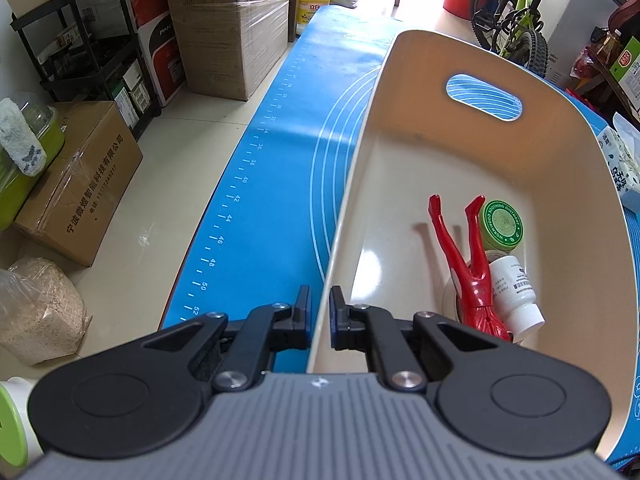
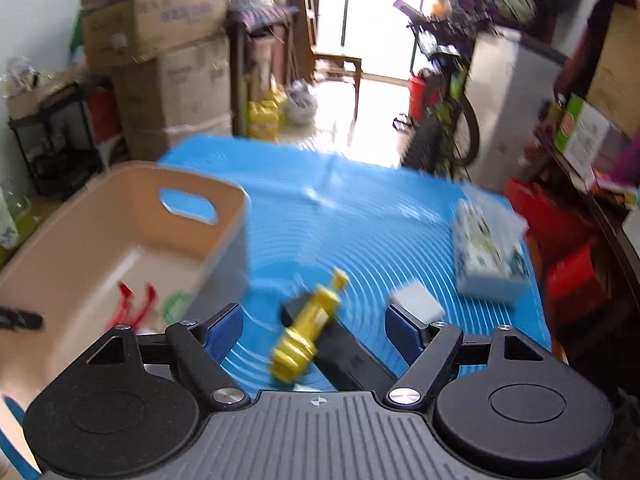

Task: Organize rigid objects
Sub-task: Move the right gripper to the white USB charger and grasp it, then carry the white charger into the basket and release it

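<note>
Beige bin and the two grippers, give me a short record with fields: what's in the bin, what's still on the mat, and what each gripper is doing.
bin: beige bin on the blue mat, handle cutout in its far wall
in bin: red leg-shaped tool, green-lidded tin, white bottle on its side
on mat: yellow object lying over a black object, white block, tissue pack
left gripper: astride the bin's near rim, fingers either side of the wall
right gripper: open, above the yellow object; view blurred

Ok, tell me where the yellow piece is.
In the right wrist view the yellow piece lies on the blue mat, ahead between the open right fingers, resting against a black block, right of the bin.
</note>
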`<state>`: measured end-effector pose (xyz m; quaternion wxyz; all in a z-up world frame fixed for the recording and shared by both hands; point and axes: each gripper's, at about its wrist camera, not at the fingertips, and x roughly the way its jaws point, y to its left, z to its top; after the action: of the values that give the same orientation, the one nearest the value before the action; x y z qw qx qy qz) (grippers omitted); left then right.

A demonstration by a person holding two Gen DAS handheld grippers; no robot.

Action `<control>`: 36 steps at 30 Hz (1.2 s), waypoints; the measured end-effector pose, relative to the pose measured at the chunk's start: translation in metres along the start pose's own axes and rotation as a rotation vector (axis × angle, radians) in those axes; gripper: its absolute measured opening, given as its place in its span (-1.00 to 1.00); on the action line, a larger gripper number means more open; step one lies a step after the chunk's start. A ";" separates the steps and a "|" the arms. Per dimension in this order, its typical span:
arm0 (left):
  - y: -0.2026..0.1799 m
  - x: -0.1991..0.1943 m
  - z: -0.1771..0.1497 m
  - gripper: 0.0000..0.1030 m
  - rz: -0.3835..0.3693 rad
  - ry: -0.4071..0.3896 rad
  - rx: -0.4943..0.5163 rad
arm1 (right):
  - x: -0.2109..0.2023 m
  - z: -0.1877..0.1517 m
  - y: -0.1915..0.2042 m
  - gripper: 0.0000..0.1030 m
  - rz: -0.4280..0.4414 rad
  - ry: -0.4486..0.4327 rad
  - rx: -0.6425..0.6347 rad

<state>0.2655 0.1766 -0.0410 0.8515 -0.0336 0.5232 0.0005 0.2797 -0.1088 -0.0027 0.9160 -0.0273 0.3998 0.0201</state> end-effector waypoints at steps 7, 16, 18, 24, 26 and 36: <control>0.000 0.000 0.000 -0.78 -0.001 0.000 -0.001 | 0.029 -0.041 -0.012 0.59 0.005 0.089 0.109; 0.000 0.000 0.000 -0.78 -0.001 0.001 -0.001 | 0.050 -0.060 0.004 0.58 0.007 0.120 0.101; 0.000 0.000 0.000 -0.78 0.000 0.001 -0.001 | 0.055 -0.059 0.007 0.58 0.000 0.125 0.105; 0.000 0.000 0.000 -0.78 0.000 0.001 -0.001 | 0.070 -0.058 0.014 0.47 -0.064 0.108 0.055; 0.000 0.000 0.000 -0.78 0.000 0.001 0.000 | 0.071 -0.057 0.018 0.31 -0.080 0.091 0.015; 0.000 0.000 0.000 -0.78 0.000 0.001 -0.001 | 0.063 -0.065 0.016 -0.01 -0.083 0.037 -0.005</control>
<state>0.2655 0.1769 -0.0410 0.8512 -0.0338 0.5237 0.0005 0.2742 -0.0966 -0.0932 0.9084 -0.0466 0.4151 -0.0177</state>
